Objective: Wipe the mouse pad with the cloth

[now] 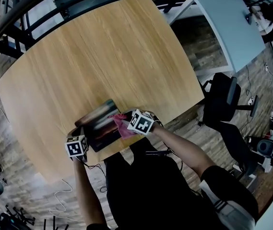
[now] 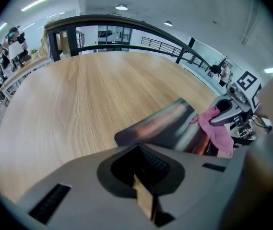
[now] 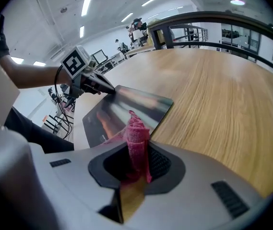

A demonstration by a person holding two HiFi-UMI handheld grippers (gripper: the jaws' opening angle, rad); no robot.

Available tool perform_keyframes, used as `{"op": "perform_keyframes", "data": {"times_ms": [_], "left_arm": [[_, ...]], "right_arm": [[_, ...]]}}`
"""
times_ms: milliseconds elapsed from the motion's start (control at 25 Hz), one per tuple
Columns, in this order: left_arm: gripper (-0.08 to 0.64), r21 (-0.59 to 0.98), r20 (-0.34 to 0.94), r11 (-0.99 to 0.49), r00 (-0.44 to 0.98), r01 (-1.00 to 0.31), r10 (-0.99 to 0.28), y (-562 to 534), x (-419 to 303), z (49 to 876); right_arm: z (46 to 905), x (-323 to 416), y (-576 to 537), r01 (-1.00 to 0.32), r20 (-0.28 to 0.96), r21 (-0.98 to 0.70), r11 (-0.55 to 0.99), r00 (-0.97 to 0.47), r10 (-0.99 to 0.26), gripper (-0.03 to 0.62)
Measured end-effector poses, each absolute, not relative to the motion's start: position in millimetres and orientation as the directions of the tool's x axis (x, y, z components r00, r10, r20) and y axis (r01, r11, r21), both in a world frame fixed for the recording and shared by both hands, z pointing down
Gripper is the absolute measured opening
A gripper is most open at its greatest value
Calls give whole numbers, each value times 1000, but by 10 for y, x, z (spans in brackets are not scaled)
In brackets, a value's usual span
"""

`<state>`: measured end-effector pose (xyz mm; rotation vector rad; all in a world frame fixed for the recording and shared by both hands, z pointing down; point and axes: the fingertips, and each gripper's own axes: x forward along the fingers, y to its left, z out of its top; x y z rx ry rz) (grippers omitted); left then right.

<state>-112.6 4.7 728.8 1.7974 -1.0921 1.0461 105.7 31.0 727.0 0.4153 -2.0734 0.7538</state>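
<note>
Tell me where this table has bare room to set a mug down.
Everything beyond the mouse pad is bare table, out to the far, left and right edges. Only the near edge is crowded: the pad, the cloth in the right gripper, and the left gripper at the pad's corner.

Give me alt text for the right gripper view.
The right gripper is shut on a pink cloth, with a dark mouse pad just ahead on a wooden table. The left gripper grips the pad's far corner.
</note>
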Motion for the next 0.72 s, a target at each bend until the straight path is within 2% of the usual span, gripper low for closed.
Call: {"op": "perform_keyframes", "data": {"times_ms": [360,720], "left_arm": [[23,219,895,-307,316,-926,-315,18,-1106,7296],[23,191,882,-255,279,-948,-379,31,-1095,7305]], "right_arm": [[7186,1292,-91,-637,858,-239,733,-492,-148,72],[6658,1326,-509,-751,799,-136,646,-469,-377,72]]}}
